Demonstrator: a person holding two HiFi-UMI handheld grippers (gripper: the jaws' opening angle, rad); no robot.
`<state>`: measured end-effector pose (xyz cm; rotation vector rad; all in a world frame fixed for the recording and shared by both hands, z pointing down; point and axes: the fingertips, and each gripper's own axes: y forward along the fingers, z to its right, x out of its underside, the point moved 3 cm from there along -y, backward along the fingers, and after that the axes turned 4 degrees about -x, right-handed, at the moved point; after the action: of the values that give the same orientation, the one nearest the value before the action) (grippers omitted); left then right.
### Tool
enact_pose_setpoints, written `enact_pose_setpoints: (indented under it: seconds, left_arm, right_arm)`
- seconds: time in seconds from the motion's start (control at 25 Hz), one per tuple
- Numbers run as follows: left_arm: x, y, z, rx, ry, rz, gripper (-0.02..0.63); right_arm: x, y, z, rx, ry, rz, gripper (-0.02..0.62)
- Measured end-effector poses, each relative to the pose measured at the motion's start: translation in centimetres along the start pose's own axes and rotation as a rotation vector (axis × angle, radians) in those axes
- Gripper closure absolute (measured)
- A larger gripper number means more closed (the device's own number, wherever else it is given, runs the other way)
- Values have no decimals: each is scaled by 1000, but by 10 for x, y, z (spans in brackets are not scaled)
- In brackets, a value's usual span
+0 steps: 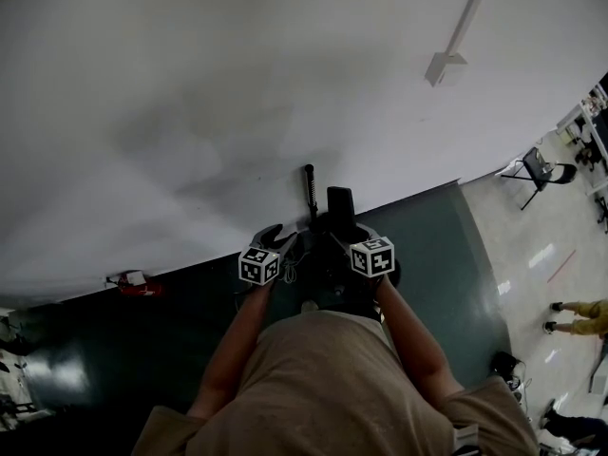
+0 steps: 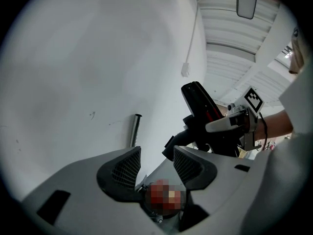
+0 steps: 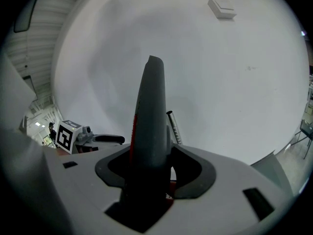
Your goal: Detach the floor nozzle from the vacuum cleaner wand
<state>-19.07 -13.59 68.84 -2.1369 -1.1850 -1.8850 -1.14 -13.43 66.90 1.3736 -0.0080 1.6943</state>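
The vacuum cleaner [image 1: 334, 255] stands in front of me on the dark floor by a white wall. Its dark grey upper part with a red stripe [image 3: 149, 126] rises between the jaws of my right gripper [image 3: 154, 163], which is shut on it. The same part [image 2: 200, 106] shows in the left gripper view with the right gripper's finger [image 2: 222, 125] across it. A thin metal tube [image 2: 135, 130] rises behind it against the wall. My left gripper [image 2: 156, 155] hangs open just left of the vacuum, with nothing between its pads. The floor nozzle is hidden below my arms.
The white wall [image 1: 237, 84] carries a conduit with a small box [image 1: 445, 67]. A red object [image 1: 134, 282] lies on the dark green floor [image 1: 437, 245] at the left. At the right stand a folding chair [image 1: 538, 169] and people [image 1: 579, 316].
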Motion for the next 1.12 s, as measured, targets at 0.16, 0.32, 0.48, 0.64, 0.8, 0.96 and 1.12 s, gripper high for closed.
enact_pose_setpoints:
  seconds: [0.16,0.32,0.48,0.64,0.8,0.96,1.12]
  left_arm:
    - [5,-3,4,3,23,-14,387]
    - [6,-6,7,1,36,-12,388]
    - [3,-6,13,4,45,-5,388]
    - [6,-6,18,3,42,-10,388]
    - [9,-6,21,-1,31,-9,390]
    - [8,-6,23,-6,25,-7,390]
    - [10,-6,23,-8,21,-8,390]
  right_arm:
    - [-1,-3,1,-2,-2,4,367]
    - [-3,-7,0,-12,2,19,367]
    - [-2,-11,2,-8,-6,16,367]
    - [0,-16,4,-7,-8,17,367]
    - [1,-21,6,-9,-2,28,367]
    - [2,-23,8,-4,-8,26,367]
    - [2,-22,8,0,-21,23,367]
